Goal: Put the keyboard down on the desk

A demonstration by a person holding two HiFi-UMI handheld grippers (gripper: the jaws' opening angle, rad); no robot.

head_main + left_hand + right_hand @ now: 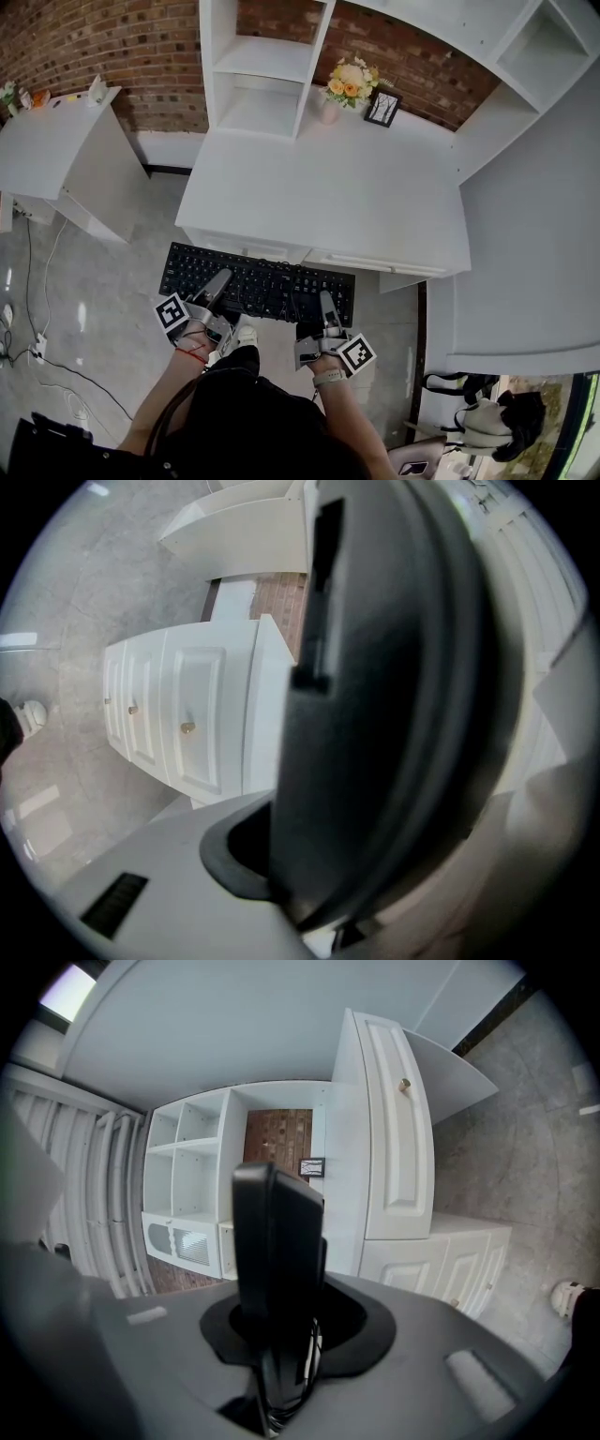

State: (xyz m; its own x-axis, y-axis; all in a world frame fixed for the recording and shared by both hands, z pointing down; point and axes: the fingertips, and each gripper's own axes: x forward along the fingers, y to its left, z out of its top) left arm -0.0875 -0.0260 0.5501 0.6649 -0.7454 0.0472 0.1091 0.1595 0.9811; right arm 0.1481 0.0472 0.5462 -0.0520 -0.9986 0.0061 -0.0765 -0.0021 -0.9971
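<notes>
While keyboard [262, 281] hovers off near edge of desk [328, 187], left gripper [217, 285] clamps it. Likewise right gripper [327, 311] clamps it.

In the left gripper view the keyboard [394, 696] is a big dark blur from 12 to 5 o'clock, and I can't see behind it. In the head view the little frame [382, 108] at 1 o'clock is too small to make out.

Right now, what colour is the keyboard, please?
The keyboard is black, clearest in the head view.
</notes>
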